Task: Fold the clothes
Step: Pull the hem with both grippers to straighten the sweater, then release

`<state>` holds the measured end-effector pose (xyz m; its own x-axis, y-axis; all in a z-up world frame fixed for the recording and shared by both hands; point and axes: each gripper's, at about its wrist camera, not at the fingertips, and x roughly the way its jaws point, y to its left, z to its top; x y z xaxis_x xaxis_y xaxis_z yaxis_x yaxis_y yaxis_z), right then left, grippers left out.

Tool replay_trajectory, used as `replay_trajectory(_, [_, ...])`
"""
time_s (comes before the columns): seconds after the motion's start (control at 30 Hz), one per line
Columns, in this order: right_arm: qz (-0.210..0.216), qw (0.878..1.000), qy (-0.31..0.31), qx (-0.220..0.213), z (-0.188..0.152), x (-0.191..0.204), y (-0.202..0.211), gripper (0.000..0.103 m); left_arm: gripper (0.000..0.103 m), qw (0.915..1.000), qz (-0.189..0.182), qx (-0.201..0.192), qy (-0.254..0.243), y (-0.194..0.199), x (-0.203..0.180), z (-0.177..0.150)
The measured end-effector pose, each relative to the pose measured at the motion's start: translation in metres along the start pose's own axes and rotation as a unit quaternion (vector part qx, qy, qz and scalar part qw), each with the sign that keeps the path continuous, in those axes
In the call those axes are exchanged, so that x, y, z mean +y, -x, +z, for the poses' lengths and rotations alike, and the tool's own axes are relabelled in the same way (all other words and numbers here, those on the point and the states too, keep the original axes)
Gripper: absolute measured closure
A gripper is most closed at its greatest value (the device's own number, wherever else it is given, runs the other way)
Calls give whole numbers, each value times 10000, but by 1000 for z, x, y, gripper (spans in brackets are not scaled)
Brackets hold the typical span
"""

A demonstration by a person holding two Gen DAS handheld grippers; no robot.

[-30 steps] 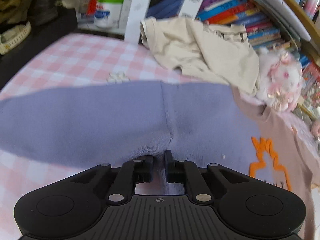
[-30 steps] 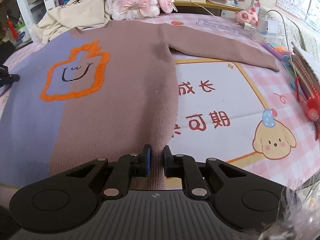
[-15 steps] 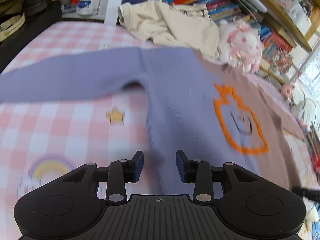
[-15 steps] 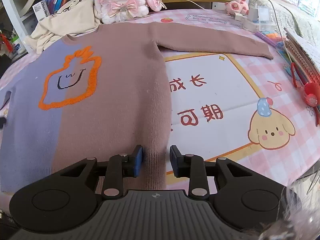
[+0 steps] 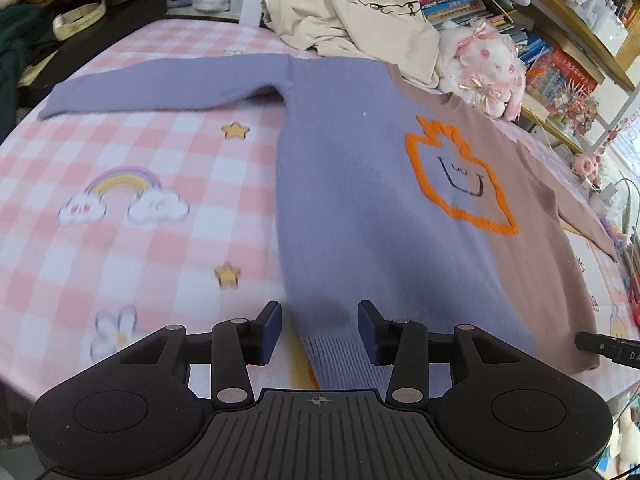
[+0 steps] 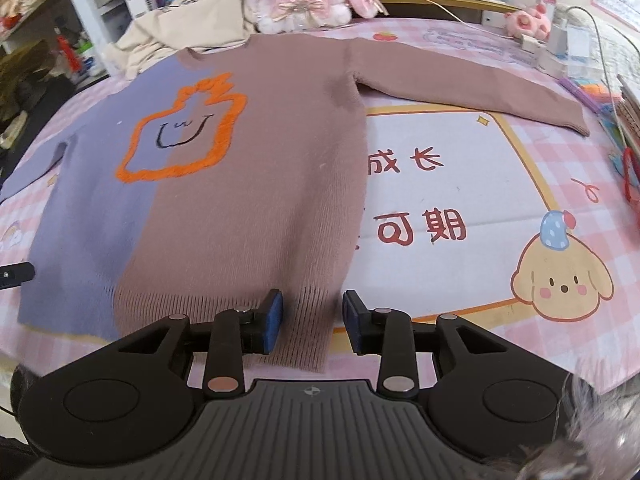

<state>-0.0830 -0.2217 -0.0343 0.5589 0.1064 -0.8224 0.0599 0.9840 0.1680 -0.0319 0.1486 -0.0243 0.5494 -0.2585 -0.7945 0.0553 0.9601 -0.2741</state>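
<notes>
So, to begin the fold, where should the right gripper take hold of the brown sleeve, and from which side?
Grip the brown sleeve at its cuff, the free end lying flat on the table mat, away from the body. Come from the outer right side with the right gripper open, one finger sliding under the edge, so that the sleeve can swing across the sweater.

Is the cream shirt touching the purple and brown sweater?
Touching. In the left wrist view the cream shirt lies over the neckline of the sweater, covering part of its top edge.
</notes>
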Motion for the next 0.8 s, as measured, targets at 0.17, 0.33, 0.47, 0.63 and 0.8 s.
replay_trajectory(0.17, [304,9988,-385,-14,-6,-13,6,72,62,9996,193,-126,137,8,-9,-18])
replay_trajectory(0.33, [355,9978,-557,-104,-10,-19,10,71,63,9985,357,-259,334,9,-13,-21])
replay_trajectory(0.47, [283,9994,-196,-101,-10,-13,9,72,67,9973,420,-278,540,6,-16,-19])
replay_trajectory(0.63, [288,9981,530,-94,-12,8,4,93,96,9963,672,-366,396,9,-19,-21])
replay_trajectory(0.8, [487,9987,118,-133,-10,-5,10,93,100,9944,924,-453,252,11,-21,-23])
